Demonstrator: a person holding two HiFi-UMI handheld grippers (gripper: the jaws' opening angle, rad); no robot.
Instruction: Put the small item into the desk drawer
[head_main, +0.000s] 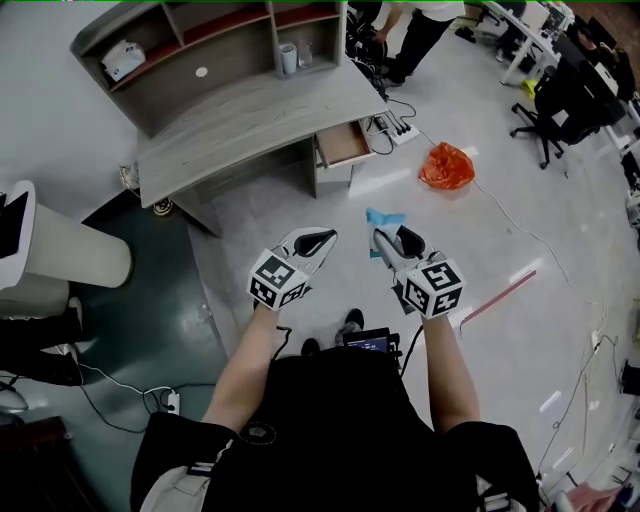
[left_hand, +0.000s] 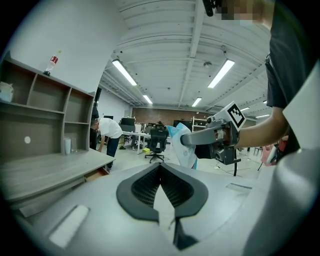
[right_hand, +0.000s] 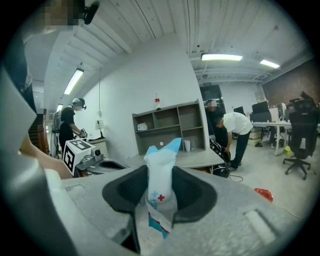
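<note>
Right claw (right_hand: 160, 176) grips a small white-and-blue packet (right_hand: 162, 152) that stands up between its jaws, held over the floor well short of the open drawer (head_main: 344, 143) under the counter (head_main: 250, 120). Left claw (left_hand: 161, 172), jaws pressed together, holds nothing.

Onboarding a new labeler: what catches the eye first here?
The right gripper holds a white-and-blue packet in its jaws, in front of the person. Ahead stands a grey desk with its drawer pulled open; an orange bag lies on the floor, right of it in the head view.
</note>
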